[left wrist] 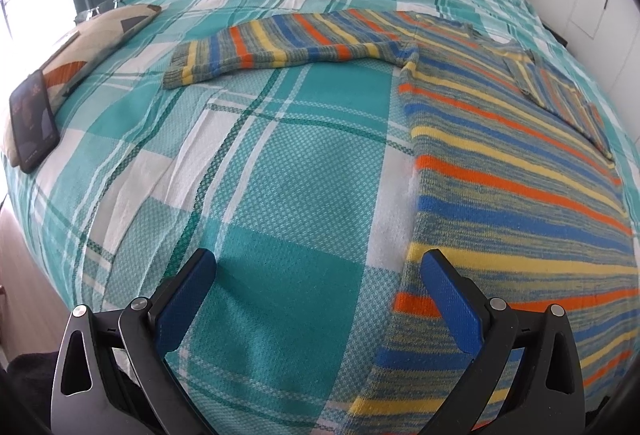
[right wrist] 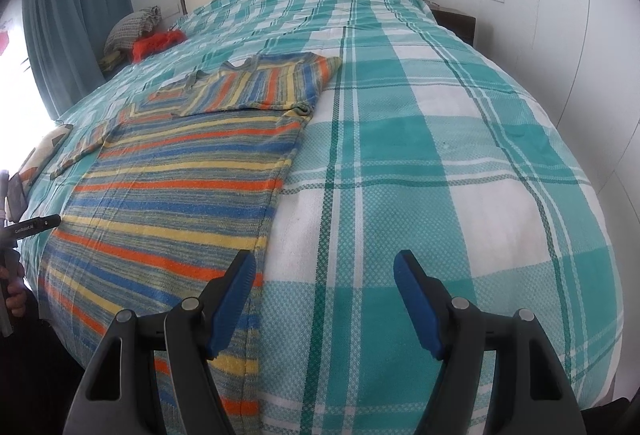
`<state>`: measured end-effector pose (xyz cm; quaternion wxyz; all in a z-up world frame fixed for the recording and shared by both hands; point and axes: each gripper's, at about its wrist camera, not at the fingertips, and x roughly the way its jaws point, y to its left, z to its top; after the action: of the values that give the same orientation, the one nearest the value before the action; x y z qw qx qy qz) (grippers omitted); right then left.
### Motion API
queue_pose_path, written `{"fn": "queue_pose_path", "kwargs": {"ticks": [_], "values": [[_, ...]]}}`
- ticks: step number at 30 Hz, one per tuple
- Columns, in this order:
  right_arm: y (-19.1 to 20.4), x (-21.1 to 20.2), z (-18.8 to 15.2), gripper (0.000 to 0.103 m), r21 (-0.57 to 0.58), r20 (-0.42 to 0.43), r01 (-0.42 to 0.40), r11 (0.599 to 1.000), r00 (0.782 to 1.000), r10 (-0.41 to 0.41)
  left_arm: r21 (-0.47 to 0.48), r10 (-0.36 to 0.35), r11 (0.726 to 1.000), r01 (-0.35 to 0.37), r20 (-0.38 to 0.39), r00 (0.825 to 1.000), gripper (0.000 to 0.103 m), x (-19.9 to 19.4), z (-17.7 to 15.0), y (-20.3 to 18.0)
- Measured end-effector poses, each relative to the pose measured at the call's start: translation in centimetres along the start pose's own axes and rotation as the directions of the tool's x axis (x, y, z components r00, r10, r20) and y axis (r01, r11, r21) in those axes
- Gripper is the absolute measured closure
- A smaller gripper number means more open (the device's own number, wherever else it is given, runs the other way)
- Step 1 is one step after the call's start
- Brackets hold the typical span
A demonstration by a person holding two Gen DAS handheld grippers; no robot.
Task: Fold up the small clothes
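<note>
- The striped sweater (left wrist: 500, 171) lies flat mid-bed, hem at the near edge, one sleeve outstretched left, the other folded in.
- We judge it soft, light, floppy.
- Left gripper (left wrist: 320, 299) and right gripper (right wrist: 324, 303) gape wide, empty, straddling its hem corners; pinch there.

Your R gripper (right wrist: 324, 271) hangs wide apart, empty, over sweater's (right wrist: 180, 195) near hem edge on plaid bedspread (right wrist: 440, 155); one sleeve (right wrist: 260, 87) folded across chest.
</note>
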<state>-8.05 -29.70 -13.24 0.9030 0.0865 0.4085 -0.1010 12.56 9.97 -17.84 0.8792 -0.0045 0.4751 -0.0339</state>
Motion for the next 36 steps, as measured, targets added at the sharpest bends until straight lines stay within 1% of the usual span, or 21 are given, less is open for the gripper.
{"fn": "queue_pose_path", "kwargs": {"ticks": [1, 3, 5, 6, 7, 10, 12, 13, 14, 15, 17, 19, 20, 21, 22, 24, 25, 27, 30, 33, 36], "values": [[0.1, 0.0, 0.0, 0.032, -0.003, 0.002, 0.0, 1.0, 1.0, 0.0, -0.017, -0.024, 1.0, 0.024, -0.001, 1.0, 0.001, 0.0, 0.1, 0.2], [0.1, 0.0, 0.0, 0.032, -0.005, 0.001, 0.0, 1.0, 1.0, 0.0, -0.08, -0.131, 0.988, 0.129, -0.013, 0.991, 0.001, 0.1, 0.9, 1.2], [0.1, 0.0, 0.0, 0.032, -0.003, -0.005, 0.0, 1.0, 1.0, 0.0, -0.153, -0.225, 0.963, 0.222, -0.004, 0.974, 0.001, 0.2, 2.4, 3.0], [0.1, 0.0, 0.0, 0.032, -0.002, -0.005, 0.0, 1.0, 1.0, 0.0, -0.193, -0.246, 0.95, 0.244, 0.014, 0.969, 0.001, 0.2, 3.3, 4.1], [0.1, 0.0, 0.0, 0.032, -0.003, -0.004, -0.001, 1.0, 1.0, 0.001, -0.234, -0.25, 0.939, 0.252, 0.037, 0.968, 0.001, 0.1, 4.3, 5.5], [0.3, 0.2, 0.0, 0.032, -0.013, -0.01, 0.0, 1.0, 1.0, 0.0, -0.373, -0.215, 0.898, 0.234, 0.092, 0.972, 0.001, 0.6, 7.4, 10.6], [0.5, 0.3, 0.0, 0.032, -0.025, -0.013, 0.002, 1.0, 1.0, -0.003, -0.485, -0.184, 0.849, 0.208, 0.098, 0.978, 0.001, 1.6, 9.4, 14.1], [0.6, 0.4, 0.0, 0.032, -0.031, -0.016, 0.004, 1.0, 1.0, -0.005, -0.528, -0.185, 0.824, 0.207, 0.093, 0.978, 0.001, 2.2, 10.2, 15.4], [0.7, 0.5, -0.1, 0.032, -0.038, -0.021, 0.006, 0.999, 1.0, -0.007, -0.553, -0.191, 0.807, 0.206, 0.085, 0.978, 0.001, 2.9, 11.2, 16.4], [0.8, 0.7, -0.1, 0.032, -0.043, -0.026, 0.007, 0.999, 1.0, -0.008, -0.562, -0.189, 0.803, 0.195, 0.07, 0.98, 0.001, 3.7, 11.9, 17.1], [1.0, 1.0, -0.2, 0.032, -0.052, -0.038, 0.005, 0.999, 0.999, -0.007, -0.562, -0.14, 0.816, 0.134, 0.033, 0.99, 0.002, 5.0, 13.2, 17.6], [1.2, 1.2, -0.2, 0.032, -0.055, -0.047, 0.001, 0.998, 0.999, -0.004, -0.556, -0.122, 0.825, 0.106, 0.008, 0.992, 0.007, 6.2, 14.0, 17.4], [1.3, 1.3, -0.2, 0.032, -0.055, -0.051, -0.001, 0.998, 0.999, -0.002, -0.553, -0.131, 0.826, 0.106, -0.007, 0.991, 0.016, 6.9, 14.2, 17.2], [1.3, 1.4, -0.2, 0.032, -0.053, -0.055, -0.002, 0.999, 0.998, -0.001, -0.549, -0.136, 0.83, 0.1, -0.026, 0.99, 0.022, 7.6, 14.5, 16.9], [1.3, 1.5, -0.3, 0.032, -0.051, -0.058, -0.004, 0.999, 0.998, 0.001, -0.536, -0.132, 0.839, 0.087, -0.045, 0.99, 0.032, 8.0, 14.8, 16.4], [1.3, 1.6, -0.3, 0.032, -0.049, -0.064, -0.008, 0.999, 0.998, 0.005, -0.481, -0.104, 0.874, 0.06, -0.064, 0.993, 0.062, 8.3, 15.4, 15.2], [1.4, 1.7, -0.3, 0.032, -0.048, -0.067, -0.011, 0.999, 0.998, 0.008, -0.444, -0.067, 0.896, 0.023, -0.084, 0.994, 0.098, 8.4, 15.8, 14.5], [1.3, 1.8, -0.3, 0.032, -0.047, -0.072, -0.016, 0.999, 0.997, 0.013, -0.387, 0.001, 0.922, -0.034, -0.086, 0.996, 0.1, 7.7, 16.6, 13.2], [1.1, 1.7, -0.2, 0.032, -0.028, -0.069, -0.035, 0.999, 0.997, 0.033, -0.299, 0.034, 0.954, -0.038, -0.018, 0.999, 0.101, 5.1, 18.6, 10.6], [0.8, 1.5, 0.1, 0.032, 0.002, -0.057, -0.061, 0.998, 0.997, 0.061, -0.161, -0.001, 0.987, 0.011, 0.062, 0.998, 0.101, 2.1, 21.6, 5.7], [0.4, 1.5, 0.2, 0.032, 0.033, -0.055, -0.085, 0.996, 0.995, 0.087, -0.011, -0.092, 0.996, 0.094, 0.119, 0.989, 0.101, -0.9, 24.1, -0.9]]}}
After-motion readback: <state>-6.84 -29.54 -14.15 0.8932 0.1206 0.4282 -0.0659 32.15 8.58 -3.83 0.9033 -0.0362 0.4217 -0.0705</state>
